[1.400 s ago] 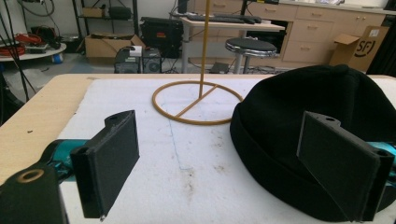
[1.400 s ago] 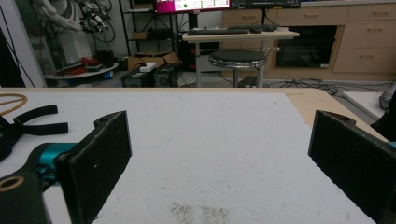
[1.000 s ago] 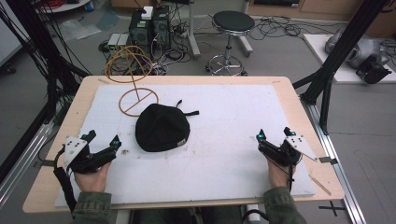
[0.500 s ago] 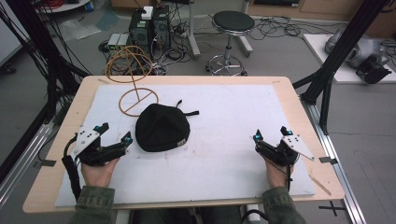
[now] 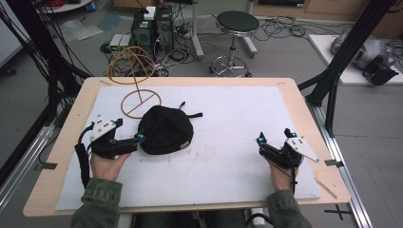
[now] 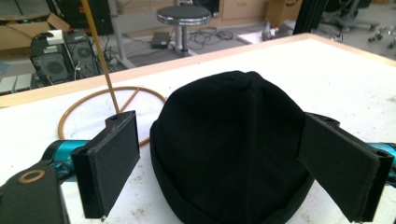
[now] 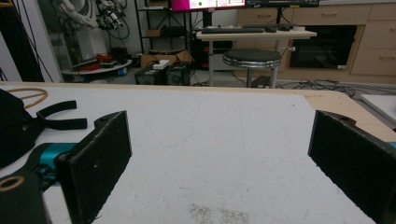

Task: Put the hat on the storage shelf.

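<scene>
A black beanie hat (image 5: 165, 129) lies flat on the white mat (image 5: 237, 118), left of centre, with two short black straps (image 5: 191, 114) at its far side. My left gripper (image 5: 138, 140) is at the hat's left edge, open, its jaws low over the mat. In the left gripper view the hat (image 6: 233, 140) sits between and just beyond the two pads of the left gripper (image 6: 229, 163), which are apart from the fabric. My right gripper (image 5: 273, 137) stands open over bare mat at the right; in its own view the right gripper (image 7: 224, 158) holds nothing.
A brown wire stand (image 5: 141, 102) with a ring base and an upright looped stem stands just behind the hat's left side. The wooden table edge (image 5: 190, 80) runs beyond the mat. A stool (image 5: 236, 23) and computer boxes (image 5: 152, 23) are on the floor behind.
My left gripper has moved right and forward up to the hat's left edge. The right gripper has shifted slightly left. The hat has not moved.
</scene>
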The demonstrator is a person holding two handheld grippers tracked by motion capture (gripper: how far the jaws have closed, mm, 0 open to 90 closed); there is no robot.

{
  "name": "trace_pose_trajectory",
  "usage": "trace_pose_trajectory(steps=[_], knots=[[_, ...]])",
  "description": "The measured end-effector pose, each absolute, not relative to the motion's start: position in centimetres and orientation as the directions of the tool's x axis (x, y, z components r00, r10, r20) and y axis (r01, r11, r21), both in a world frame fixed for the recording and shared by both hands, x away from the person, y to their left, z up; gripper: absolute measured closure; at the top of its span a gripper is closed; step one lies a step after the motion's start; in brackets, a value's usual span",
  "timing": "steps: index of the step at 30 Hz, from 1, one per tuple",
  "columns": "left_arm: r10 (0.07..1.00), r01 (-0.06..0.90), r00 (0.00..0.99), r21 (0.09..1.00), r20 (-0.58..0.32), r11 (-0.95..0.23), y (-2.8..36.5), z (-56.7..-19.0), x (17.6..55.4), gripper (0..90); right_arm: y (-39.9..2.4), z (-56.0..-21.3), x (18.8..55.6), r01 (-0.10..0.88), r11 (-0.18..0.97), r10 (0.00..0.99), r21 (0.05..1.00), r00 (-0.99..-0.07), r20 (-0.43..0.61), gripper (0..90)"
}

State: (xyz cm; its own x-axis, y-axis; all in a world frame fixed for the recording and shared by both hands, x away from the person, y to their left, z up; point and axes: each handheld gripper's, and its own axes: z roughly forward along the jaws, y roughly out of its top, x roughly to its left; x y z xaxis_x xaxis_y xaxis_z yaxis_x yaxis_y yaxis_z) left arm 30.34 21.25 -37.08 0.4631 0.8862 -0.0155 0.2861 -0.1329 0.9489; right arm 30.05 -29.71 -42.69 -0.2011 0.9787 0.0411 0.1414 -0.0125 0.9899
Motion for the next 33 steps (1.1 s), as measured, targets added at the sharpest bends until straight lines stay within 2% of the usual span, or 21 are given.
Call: trace_pose_trajectory(steps=[17, 33], knots=[[0.839, 0.355, 0.541, 0.888, 0.06, -0.292, 18.2, -37.0, 33.0, 13.5, -29.7, -42.7, 30.3, 0.147, -0.007, 0.979, 0.989, -0.2, 0.037, 5.1], [0.822, 0.437, 0.565, 0.823, 0.063, -0.363, 16.0, -37.8, 35.5, 14.9, -29.7, -42.8, 30.5, 0.162, -0.023, 0.973, 0.986, -0.223, 0.059, 5.0]])
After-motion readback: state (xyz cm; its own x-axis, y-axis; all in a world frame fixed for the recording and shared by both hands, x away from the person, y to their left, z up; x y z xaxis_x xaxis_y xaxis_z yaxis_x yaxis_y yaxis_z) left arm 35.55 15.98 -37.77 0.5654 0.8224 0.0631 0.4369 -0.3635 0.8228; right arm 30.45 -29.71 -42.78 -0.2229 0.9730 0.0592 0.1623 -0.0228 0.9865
